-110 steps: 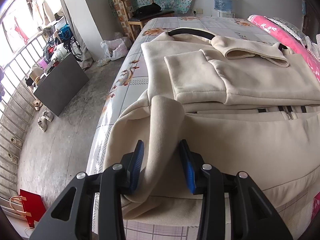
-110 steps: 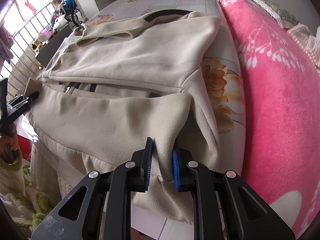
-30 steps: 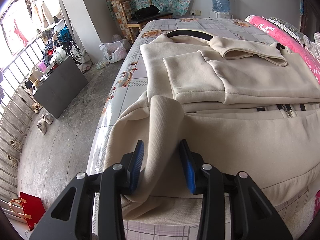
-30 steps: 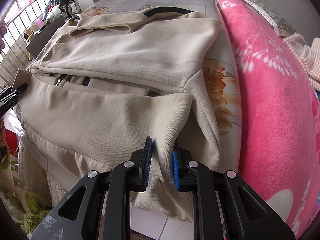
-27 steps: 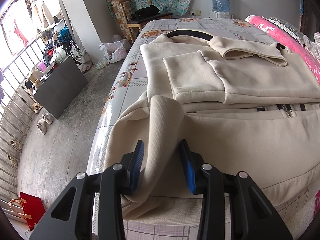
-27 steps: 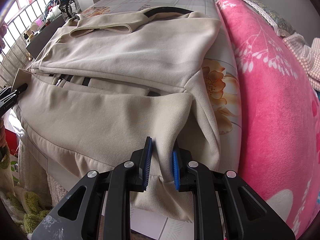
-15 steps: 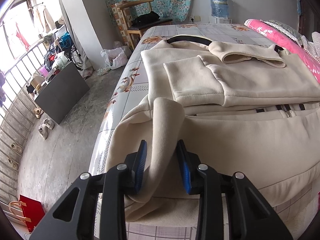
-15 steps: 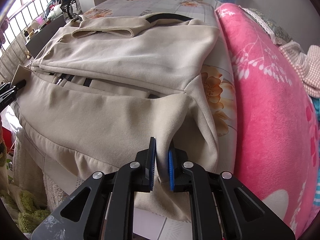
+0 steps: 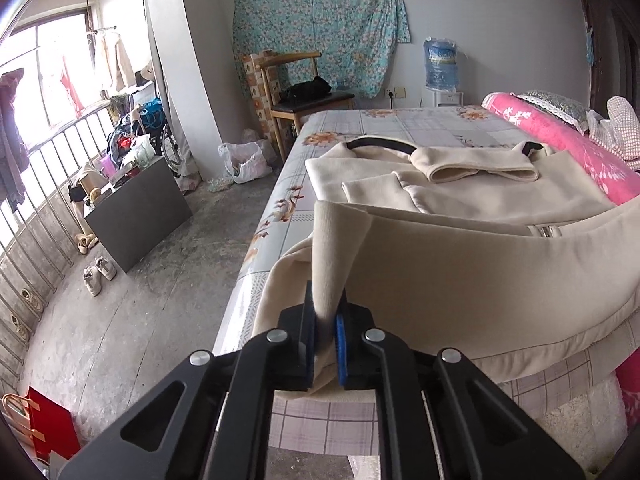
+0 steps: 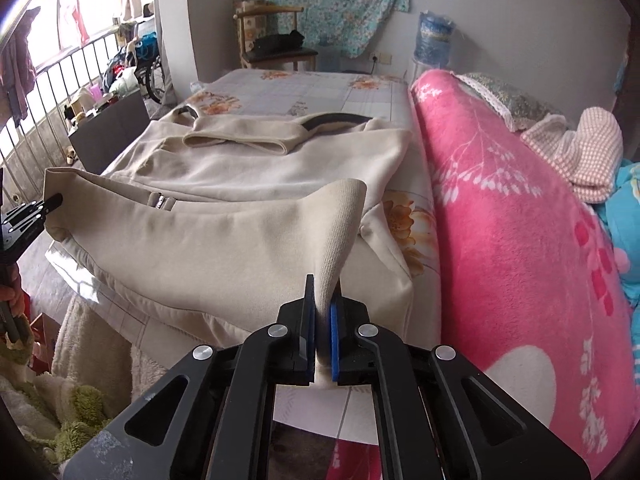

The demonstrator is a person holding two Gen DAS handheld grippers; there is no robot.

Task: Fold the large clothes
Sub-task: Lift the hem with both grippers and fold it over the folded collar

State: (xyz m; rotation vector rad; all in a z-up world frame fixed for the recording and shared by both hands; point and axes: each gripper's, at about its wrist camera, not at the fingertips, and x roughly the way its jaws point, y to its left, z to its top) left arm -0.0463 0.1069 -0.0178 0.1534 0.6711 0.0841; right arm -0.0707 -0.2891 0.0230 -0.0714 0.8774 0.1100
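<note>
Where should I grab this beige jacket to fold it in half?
Grip the beige jacket by its ribbed hem corners, coming from the bed's near edge: the hem hangs there. The left gripper, closing, and right gripper already pinch them.

Walls: pale grey wall (image 9: 500,20) behind bed (image 9: 420,120), floral cloth (image 9: 320,20) hung on it | Furniture: wooden chair (image 9: 296,92) left of bed, dark cabinet (image 9: 140,216) further left | Floor: bare concrete floor (image 9: 160,300) | Light: daylight through barred window (image 9: 44,72) beyond cabinet
</note>
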